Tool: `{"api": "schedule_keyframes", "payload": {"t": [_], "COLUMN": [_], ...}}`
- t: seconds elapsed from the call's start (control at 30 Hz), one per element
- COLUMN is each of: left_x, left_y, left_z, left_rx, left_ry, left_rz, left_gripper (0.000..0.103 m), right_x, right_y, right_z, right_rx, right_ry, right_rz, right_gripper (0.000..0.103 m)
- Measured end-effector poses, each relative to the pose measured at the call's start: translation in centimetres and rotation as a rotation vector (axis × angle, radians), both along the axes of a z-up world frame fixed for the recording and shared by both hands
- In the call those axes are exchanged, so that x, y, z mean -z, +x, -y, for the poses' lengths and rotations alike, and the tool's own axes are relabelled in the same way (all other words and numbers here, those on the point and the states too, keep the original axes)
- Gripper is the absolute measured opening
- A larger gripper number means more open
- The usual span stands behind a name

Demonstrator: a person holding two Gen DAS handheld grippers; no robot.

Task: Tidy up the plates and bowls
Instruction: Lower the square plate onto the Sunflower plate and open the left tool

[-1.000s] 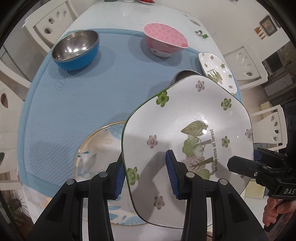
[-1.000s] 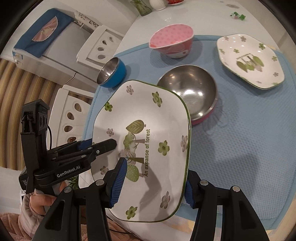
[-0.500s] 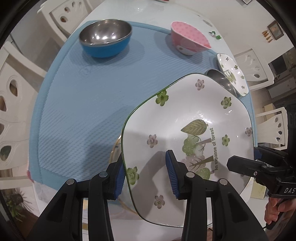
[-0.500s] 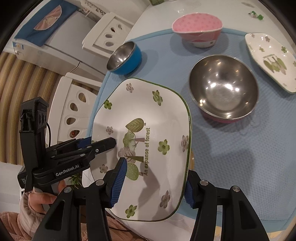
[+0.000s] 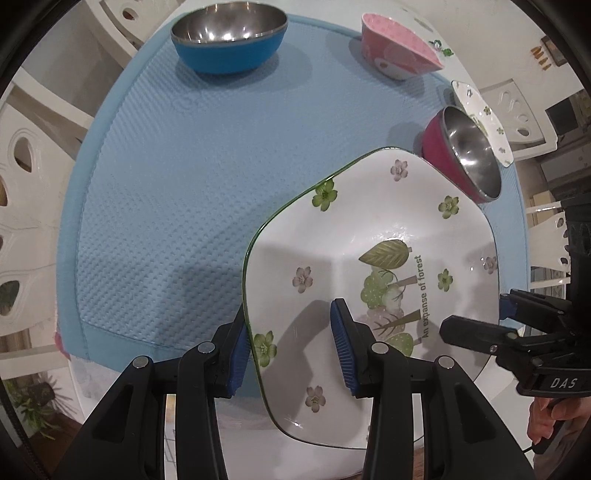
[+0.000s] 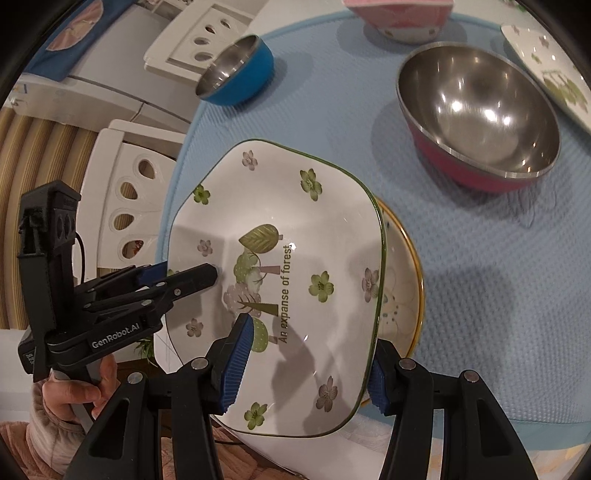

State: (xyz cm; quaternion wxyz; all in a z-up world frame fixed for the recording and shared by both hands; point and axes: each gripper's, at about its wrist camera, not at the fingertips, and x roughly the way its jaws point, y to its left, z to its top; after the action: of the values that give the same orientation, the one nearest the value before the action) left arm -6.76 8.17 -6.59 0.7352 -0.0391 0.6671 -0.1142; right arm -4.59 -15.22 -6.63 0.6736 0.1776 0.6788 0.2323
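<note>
Plate [image 5: 373, 236] edges sit between both my tools: my left gripper [image 5: 293, 345] is clamped over its left rim, one blue pad on the glazed face and one underneath, and my right gripper [image 6: 306, 363] pinches the opposite rim the same way. That square flowered plate hangs tilted just ahead of my fingers, over a gold-rimmed plate [image 6: 404, 280] lying beneath it by my right tool. Beyond my fingertips the blue mat [image 5: 159, 192] carries a blue-sided steel bowl [image 5: 229, 35], a pink bowl [image 5: 399, 51], a magenta steel bowl [image 6: 480, 114] and another flowered plate [image 6: 554, 70] at far right. White chairs [image 6: 129, 206] ring the table.
</note>
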Motion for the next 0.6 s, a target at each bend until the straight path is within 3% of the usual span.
{"api": "schedule_keyframes", "payload": {"t": [0.3, 0.6], "left_x": [0.8, 1.8], "left_y": [0.7, 0.8], "left_z": [1.2, 2.1], "left_rx": [0.031, 0.034], "left_ry": [0.001, 0.007], "left_rz": [-0.008, -0.038], "left_gripper": [0.037, 0.037], "right_x": [2.3, 2.3], "right_y": [-0.3, -0.1], "right_z": [-0.3, -0.4], "right_rx": [0.025, 0.036], "right_ry": [-0.022, -0.04], "right_rz": [-0.07, -0.093], "right_gripper": [0.054, 0.054]}}
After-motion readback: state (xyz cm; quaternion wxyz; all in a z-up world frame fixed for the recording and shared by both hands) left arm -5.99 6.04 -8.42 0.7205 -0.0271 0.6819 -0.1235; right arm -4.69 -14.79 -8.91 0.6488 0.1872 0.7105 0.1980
